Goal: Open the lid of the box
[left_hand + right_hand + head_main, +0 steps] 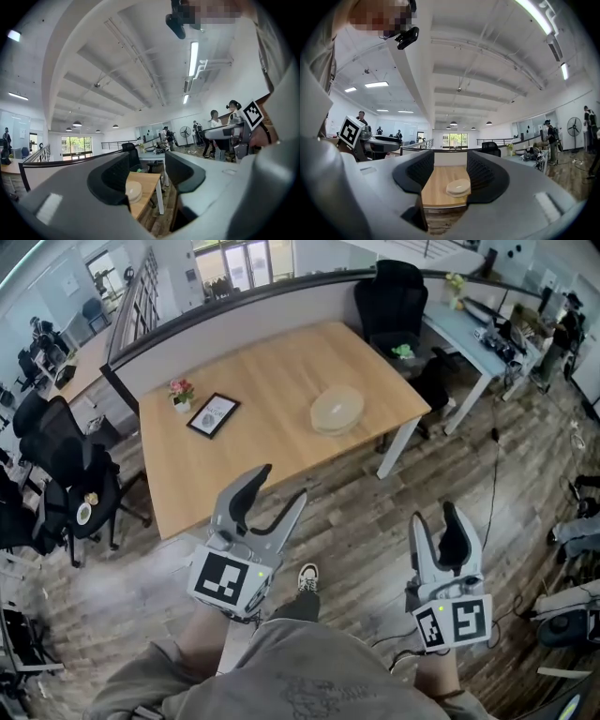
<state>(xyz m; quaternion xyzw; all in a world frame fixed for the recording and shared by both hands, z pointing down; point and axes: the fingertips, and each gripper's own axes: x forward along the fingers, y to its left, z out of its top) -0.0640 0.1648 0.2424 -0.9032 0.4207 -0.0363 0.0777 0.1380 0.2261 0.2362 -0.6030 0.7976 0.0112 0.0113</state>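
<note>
A round, pale box with its lid on [337, 410] rests on the right part of a wooden table [262, 427]. It shows between the jaws in the right gripper view as the box [458, 187] and at the table's edge in the left gripper view as the box [132, 191]. My left gripper [281, 484] is held open over the floor, short of the table's near edge. My right gripper [434, 514] is open too, lower right, well away from the table. Nothing sits between either pair of jaws.
A framed picture [213, 414] and a small flower pot [181, 392] sit at the table's left. Black office chairs [66, 465] stand left, another chair [394, 306] behind the table. A low partition [234, 310] runs along the far side. My shoe [307, 577] is on the wood floor.
</note>
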